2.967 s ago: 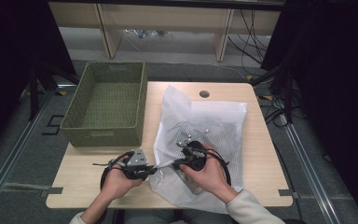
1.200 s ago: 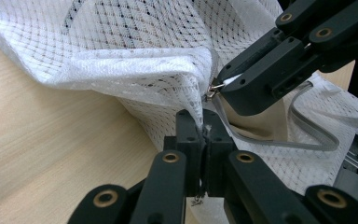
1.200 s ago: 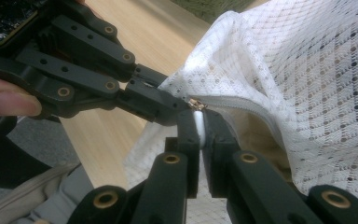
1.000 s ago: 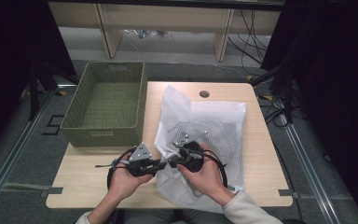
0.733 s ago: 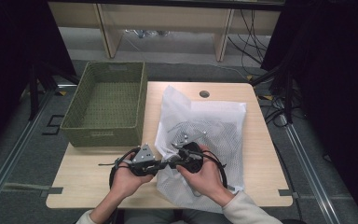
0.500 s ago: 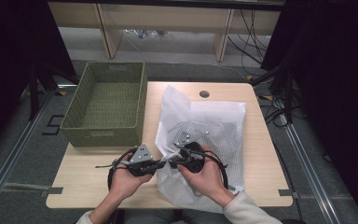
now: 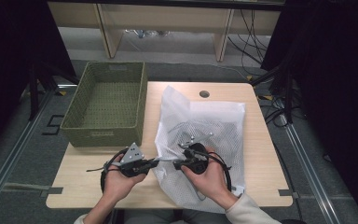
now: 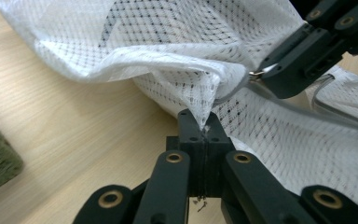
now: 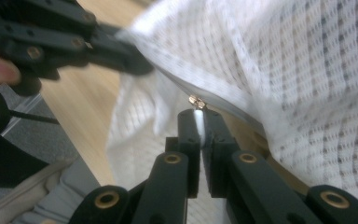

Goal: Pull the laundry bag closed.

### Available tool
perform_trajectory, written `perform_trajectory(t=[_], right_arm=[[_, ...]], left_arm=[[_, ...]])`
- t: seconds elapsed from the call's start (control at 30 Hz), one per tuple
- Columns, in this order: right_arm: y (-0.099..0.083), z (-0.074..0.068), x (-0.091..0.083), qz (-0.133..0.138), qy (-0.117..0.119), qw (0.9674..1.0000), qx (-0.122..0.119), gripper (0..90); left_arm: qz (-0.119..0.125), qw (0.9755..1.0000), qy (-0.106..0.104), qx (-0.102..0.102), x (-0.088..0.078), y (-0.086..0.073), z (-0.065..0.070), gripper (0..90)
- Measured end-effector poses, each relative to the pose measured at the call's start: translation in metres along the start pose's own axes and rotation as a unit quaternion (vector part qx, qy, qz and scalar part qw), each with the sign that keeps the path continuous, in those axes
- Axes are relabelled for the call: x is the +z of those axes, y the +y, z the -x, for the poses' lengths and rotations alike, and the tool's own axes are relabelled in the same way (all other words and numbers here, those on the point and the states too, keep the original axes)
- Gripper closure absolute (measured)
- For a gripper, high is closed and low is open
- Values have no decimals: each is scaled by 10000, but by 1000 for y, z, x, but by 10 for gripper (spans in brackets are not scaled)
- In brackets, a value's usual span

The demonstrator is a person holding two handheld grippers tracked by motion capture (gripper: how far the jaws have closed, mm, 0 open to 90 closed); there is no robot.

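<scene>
Mesh bag [image 7: 214, 121] edge between both grippers

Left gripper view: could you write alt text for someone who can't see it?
The left tool, jaws shut, pinches a fold of a white mesh bag lying on a wooden table. The right tool grips the bag's zipper pull from the upper right.

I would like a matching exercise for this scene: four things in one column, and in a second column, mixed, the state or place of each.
Things:
1. left gripper
2. right gripper
3. green basket
4. round hole

States or places:
A. empty, at the table's left edge
B. shut on the zipper pull
C. in the tabletop, beyond the mesh bag
D. shut on a pinch of mesh fabric

Pairs: 1-D, 2-B, 3-A, 4-C
</scene>
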State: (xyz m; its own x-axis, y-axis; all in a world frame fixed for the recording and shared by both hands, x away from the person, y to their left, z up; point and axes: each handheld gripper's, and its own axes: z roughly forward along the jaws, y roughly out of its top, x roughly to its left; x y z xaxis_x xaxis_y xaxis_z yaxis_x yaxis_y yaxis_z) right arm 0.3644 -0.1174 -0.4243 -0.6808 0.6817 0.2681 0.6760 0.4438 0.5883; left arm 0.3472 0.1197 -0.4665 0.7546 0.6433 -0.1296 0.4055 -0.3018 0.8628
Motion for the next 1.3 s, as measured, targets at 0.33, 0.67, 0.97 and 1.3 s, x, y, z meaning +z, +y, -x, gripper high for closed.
perform_trajectory(t=[0.33, 0.67, 0.97, 1.3], right_arm=[[-15, 11, -5, -119, -9, 9998, 142, 880], [-20, 18, -10, -208, -44, 9992, 326, 880], [-25, 23, -11, -236, -57, 9994, 266, 880], [-27, 24, -11, -273, -61, 9993, 237, 880]], left_arm=[[-60, 9998, 155, -130, -4, -10, -9, 894], [-50, 9989, 121, -453, -3, -17, -11, 893], [-102, 9986, 186, -479, -5, -23, -13, 893], [-129, 9982, 173, -561, -4, -28, -16, 893]])
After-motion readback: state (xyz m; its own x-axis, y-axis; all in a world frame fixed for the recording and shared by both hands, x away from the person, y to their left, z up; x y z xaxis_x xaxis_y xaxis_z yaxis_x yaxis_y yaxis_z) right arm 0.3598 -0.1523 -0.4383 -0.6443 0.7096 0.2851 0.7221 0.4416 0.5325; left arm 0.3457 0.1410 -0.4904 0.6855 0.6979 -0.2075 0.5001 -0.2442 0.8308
